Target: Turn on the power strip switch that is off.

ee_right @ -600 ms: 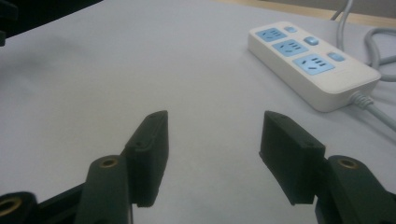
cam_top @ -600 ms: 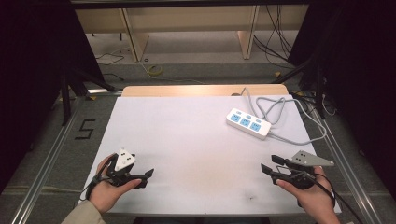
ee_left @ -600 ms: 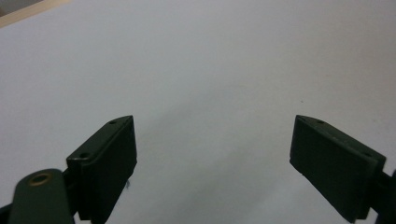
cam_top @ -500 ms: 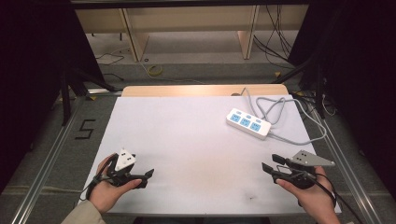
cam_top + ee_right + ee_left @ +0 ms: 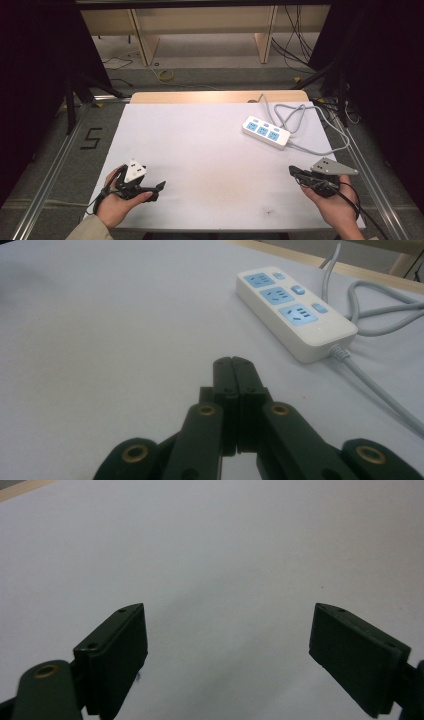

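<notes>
One power strip (image 5: pixel 266 132) lay at the upper right of the white surface (image 5: pixel 200 145), its grey cord (image 5: pixel 300 112) looped behind it and trailing off the right edge, probably so the three blue sockets stayed reachable. Two grippers rested near the bottom edge, well apart from it, as if waiting. The left gripper (image 5: pixel 150 189), low at the lower left, had its fingers (image 5: pixel 112 660) spread wide over bare surface, holding nothing. The right gripper (image 5: pixel 295 172), at the lower right, pointed towards the strip with its fingers (image 5: pixel 235 375) pressed together, empty.
</notes>
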Demonstrator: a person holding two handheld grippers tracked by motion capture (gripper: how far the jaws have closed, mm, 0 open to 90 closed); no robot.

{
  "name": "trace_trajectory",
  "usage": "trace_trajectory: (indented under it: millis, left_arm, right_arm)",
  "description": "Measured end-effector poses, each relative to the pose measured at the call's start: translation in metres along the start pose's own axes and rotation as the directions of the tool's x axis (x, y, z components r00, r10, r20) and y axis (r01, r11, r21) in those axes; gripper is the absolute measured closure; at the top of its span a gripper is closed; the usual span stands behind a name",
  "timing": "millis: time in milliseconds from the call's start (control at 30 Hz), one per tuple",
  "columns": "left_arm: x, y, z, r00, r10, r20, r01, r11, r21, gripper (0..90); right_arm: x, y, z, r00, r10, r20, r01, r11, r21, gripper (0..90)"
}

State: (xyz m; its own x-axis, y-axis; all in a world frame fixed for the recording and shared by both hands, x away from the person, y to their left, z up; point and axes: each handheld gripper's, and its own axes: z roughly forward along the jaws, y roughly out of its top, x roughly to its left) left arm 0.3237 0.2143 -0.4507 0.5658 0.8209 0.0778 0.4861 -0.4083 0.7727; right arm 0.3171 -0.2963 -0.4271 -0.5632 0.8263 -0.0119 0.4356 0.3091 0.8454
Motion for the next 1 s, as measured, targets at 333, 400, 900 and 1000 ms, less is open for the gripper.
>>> trace_trajectory:
  millis: [333, 400, 900, 1000]
  left_arm:
    - [-0.002, 0.001, 0.002, 1.0000, 0.006, 0.004, -0.006, 1.0000, 0.002, 15.2]
    - [-0.002, 0.001, 0.002, 1.0000, 0.004, 0.003, -0.004, 1.0000, 0.000, 15.2]
    - [-0.002, 0.001, 0.001, 1.0000, 0.009, 0.001, -0.009, 1.0000, 0.000, 15.2]
    - [-0.001, 0.001, 0.001, 0.9999, 0.012, -0.001, -0.012, 0.9999, 0.001, 15.2]
  right_arm:
    - [-0.003, 0.006, 0.008, 1.0000, 0.004, -0.003, -0.004, 1.000, 0.012, 90.0]
    - [-0.003, 0.008, 0.009, 1.0000, 0.001, 0.007, -0.001, 1.000, 0.021, 90.0]
    - [-0.005, 0.015, 0.015, 0.9995, 0.010, 0.031, -0.011, 1.000, 0.028, 90.0]
    - [-0.006, 0.018, 0.017, 0.9994, 0.006, 0.034, -0.007, 1.000, 0.029, 90.0]
